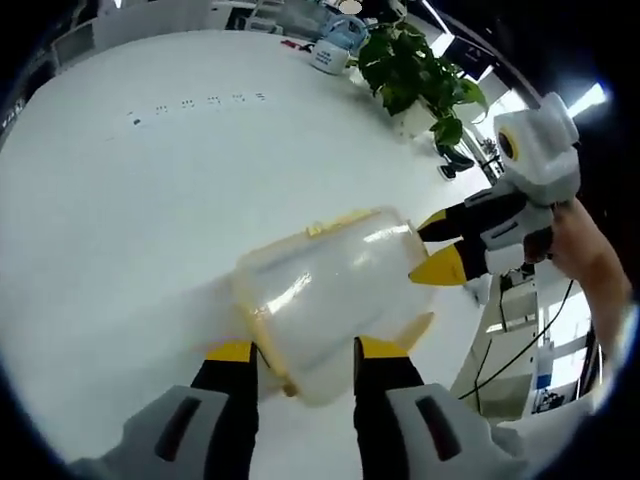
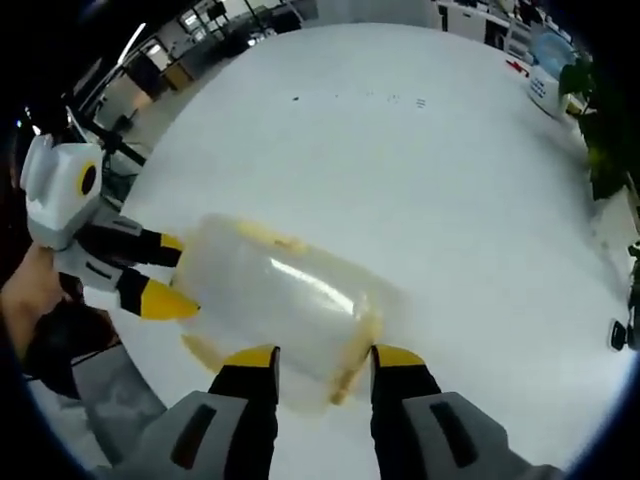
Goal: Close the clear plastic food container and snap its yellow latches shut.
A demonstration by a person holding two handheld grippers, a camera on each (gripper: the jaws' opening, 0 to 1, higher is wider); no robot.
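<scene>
Two yellow-tipped jaws of the left gripper [image 1: 302, 352] pinch one end of the clear container [image 1: 325, 295] in the left gripper view; its long axis runs away toward the right gripper [image 1: 437, 248], whose jaws sit spread at the far end. Looks empty. It's over the white table [image 1: 130, 200], near its edge.

Right gripper view: right gripper [image 2: 312, 357] straddles its end of the container [image 2: 285, 295], jaws parted around it, and the left gripper [image 2: 170, 270] meets the opposite end.

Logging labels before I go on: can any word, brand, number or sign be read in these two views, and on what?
None can be read.
Small dark marks on the white table: too small to read.
Blue-and-white object at the table's far edge: print, if any, blurred.
Clear container: no label shows.
</scene>
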